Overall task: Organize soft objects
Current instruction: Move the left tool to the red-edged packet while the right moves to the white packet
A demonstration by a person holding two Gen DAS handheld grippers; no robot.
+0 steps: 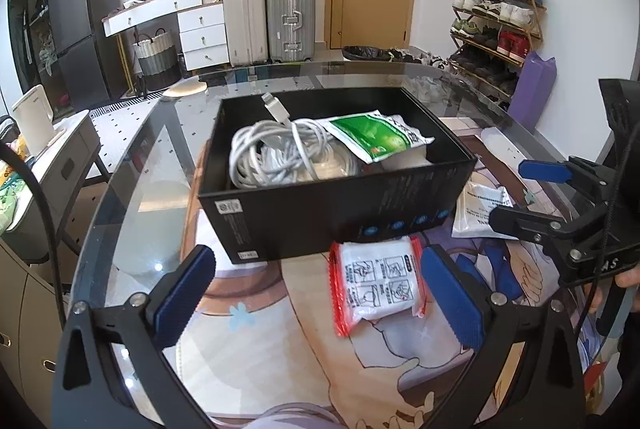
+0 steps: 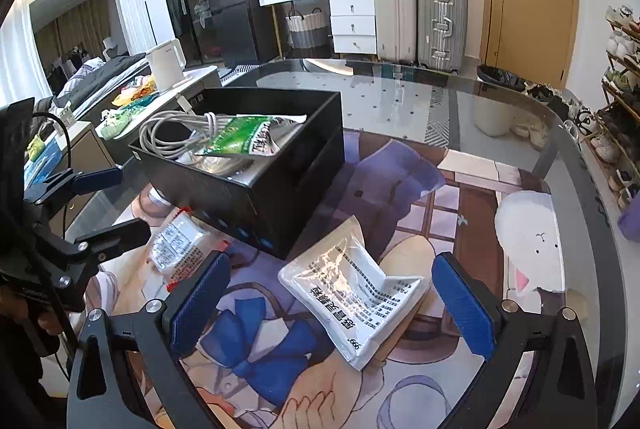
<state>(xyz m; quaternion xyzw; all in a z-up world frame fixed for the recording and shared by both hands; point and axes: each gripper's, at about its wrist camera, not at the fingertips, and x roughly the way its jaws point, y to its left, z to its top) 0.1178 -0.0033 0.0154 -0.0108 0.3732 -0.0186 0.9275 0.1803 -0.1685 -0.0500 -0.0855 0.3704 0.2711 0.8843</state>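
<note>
Lying flat on the counter [image 2: 460,101] between the spread pads of the right tool [image 2: 332,305], the silver-white sachet [image 2: 354,293] looks thin, light and crinkly; its foil skin shines, so I judge it slippery and easy to dent but not fragile. One corner curls up toward the tool's right pad, and that raised edge, or the sealed rim nearest the tool, seems the best place to pinch, since the flat middle offers little to close on. The right tool is spread wide and carries nothing.

Ahead of the left tool [image 1: 320,293], nearer its right pad, sits the red-edged white packet [image 1: 376,283], puffy and pillow-like, its far end touching the wall of the black box [image 1: 320,213]. It should squash readily and weigh little; a grip across its plump middle would likely hold better than its slick crimped ends. The left tool is likewise spread and empty.

Beyond both tools, the black box already holds a coiled white cable [image 1: 276,153] and a green pouch [image 1: 372,137], with the pouch lying partly over the coil. Room remains on top, though the cable springs high, so a packet dropped there may slide.
</note>
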